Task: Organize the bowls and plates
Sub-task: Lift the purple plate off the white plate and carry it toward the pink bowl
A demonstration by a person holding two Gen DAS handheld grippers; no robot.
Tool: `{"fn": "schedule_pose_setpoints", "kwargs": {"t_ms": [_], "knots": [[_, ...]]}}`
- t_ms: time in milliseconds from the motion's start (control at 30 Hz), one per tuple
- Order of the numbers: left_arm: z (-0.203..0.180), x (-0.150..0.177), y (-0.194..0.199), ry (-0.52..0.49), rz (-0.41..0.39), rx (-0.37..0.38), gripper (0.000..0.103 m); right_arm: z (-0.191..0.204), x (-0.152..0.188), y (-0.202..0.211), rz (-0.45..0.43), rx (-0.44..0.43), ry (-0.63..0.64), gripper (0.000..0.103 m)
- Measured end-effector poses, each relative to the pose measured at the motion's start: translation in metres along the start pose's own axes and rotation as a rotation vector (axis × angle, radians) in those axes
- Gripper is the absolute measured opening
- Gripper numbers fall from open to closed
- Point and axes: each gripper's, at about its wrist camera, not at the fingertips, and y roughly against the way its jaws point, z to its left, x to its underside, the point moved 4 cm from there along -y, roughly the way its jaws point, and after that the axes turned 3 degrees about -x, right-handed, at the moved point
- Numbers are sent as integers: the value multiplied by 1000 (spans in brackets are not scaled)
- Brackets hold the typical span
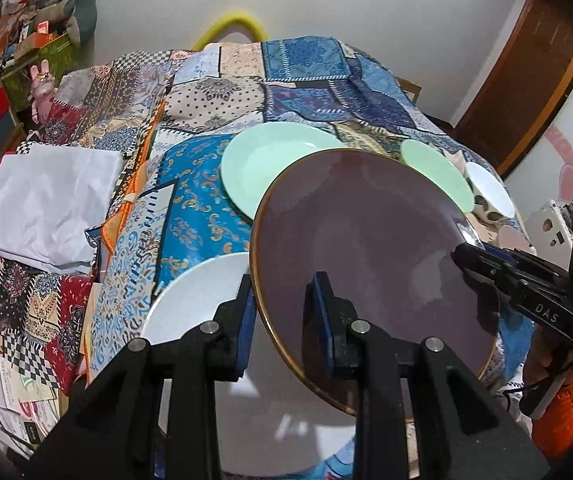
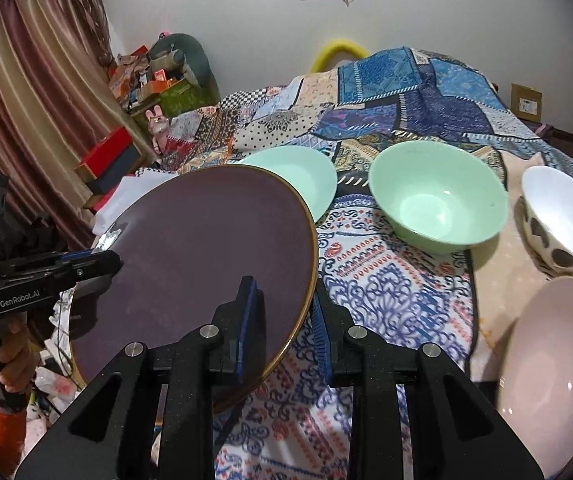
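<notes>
A dark purple plate with a gold rim hangs tilted above the patchwork bedspread, held from two sides. My left gripper is shut on its near left rim. My right gripper is shut on the plate's right rim. Behind it lie a mint green plate and a mint bowl. A white plate lies to the lower left, partly hidden by my left fingers. A white spotted bowl and a pale pink plate sit at the right.
A folded white cloth lies at the bed's left edge. Boxes and clutter pile up in the far left corner beside a curtain. A wooden door stands at the right. A person's hand in an orange sleeve holds the left gripper's handle.
</notes>
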Motion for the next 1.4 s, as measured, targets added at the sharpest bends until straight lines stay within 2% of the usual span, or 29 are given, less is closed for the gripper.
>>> {"fn": "schedule_pose_setpoints", "kwargs": {"t_ms": [333, 633, 1000, 1400], "knots": [[-37, 12, 23, -28, -14, 26, 28, -15, 15, 34, -36, 18, -21, 24], [-69, 28, 26, -56, 5, 44, 28, -33, 33, 53, -45, 35, -57, 24], [-99, 45, 7, -91, 68, 67, 28, -58, 59, 60, -21, 52, -117, 24], [-113, 58, -26, -103, 147, 65, 28, -78, 82, 50, 23, 62, -178, 24]]}}
